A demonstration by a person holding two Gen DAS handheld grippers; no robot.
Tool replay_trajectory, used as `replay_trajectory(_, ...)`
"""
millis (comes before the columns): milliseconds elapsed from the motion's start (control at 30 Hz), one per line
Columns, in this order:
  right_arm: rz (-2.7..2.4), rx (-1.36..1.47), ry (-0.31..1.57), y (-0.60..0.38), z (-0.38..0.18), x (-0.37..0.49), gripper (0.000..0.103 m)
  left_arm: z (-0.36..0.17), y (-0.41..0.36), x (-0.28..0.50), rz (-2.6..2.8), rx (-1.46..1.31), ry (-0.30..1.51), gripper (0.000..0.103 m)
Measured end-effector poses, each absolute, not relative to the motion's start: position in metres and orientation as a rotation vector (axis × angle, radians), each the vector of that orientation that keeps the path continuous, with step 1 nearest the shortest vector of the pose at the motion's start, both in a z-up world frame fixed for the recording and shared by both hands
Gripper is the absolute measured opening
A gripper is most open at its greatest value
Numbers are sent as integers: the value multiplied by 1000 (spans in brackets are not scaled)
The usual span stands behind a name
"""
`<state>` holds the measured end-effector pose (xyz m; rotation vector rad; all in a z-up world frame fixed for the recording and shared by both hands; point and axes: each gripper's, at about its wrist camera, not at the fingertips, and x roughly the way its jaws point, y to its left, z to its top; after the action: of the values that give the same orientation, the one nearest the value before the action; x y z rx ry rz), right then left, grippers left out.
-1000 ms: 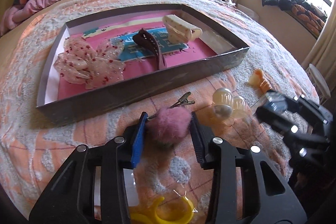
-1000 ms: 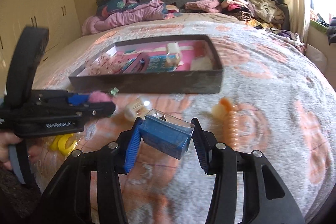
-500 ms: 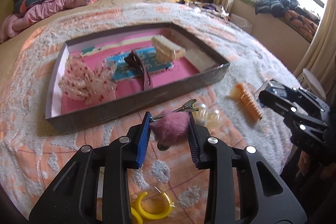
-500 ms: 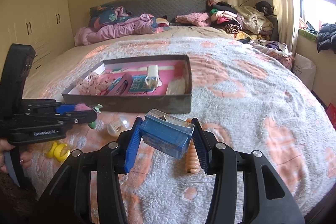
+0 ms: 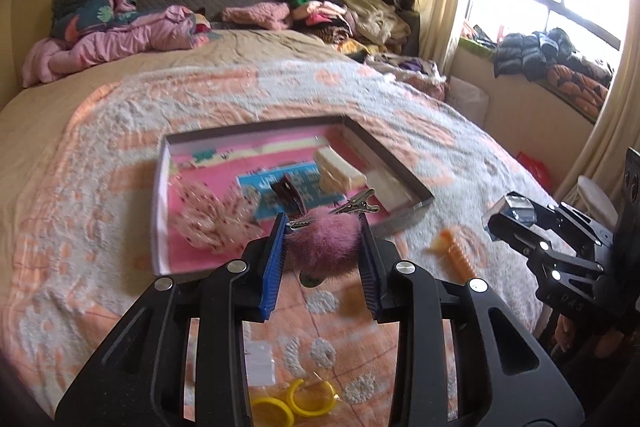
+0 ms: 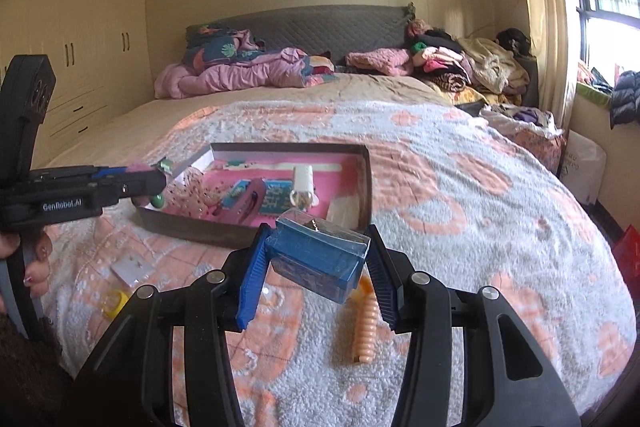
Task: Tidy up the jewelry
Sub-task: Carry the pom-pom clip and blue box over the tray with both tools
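My left gripper (image 5: 323, 259) is shut on a pink pom-pom hair clip (image 5: 325, 239) with a metal clip end, held in the air before the near wall of the grey tray (image 5: 404, 175). The tray has a pink floor and holds a lace bow (image 5: 208, 215), a brown clip (image 5: 289, 195) and a cream clip (image 5: 338, 174). My right gripper (image 6: 316, 263) is shut on a small blue box with a clear lid (image 6: 318, 257), held above the blanket in front of the tray (image 6: 366, 183). It also shows at the right of the left wrist view (image 5: 516, 223).
An orange spiral hair tie (image 6: 366, 323) lies on the blanket below the right gripper. Yellow hoop earrings (image 5: 310, 393) and a small clear bag (image 5: 260, 363) lie near the front edge. Clothes are piled at the headboard (image 6: 440, 59). The window sill (image 5: 552, 67) is at right.
Both grippers have risen and pulled back from the bed with their loads. The pom-pom clip is lifted off the blanket. The tray looks smaller and farther away.
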<state>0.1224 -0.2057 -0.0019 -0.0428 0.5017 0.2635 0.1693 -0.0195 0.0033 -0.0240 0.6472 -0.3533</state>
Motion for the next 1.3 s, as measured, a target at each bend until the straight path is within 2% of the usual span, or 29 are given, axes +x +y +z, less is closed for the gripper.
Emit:
replay_trajectory(800, 306, -110, 398, -180, 41, 188, 45, 21, 39, 205, -204, -129, 567, 25)
replay_trajectory(1300, 280, -134, 479, -176, 5, 242, 45, -17, 23, 256, -218, -140, 663, 25)
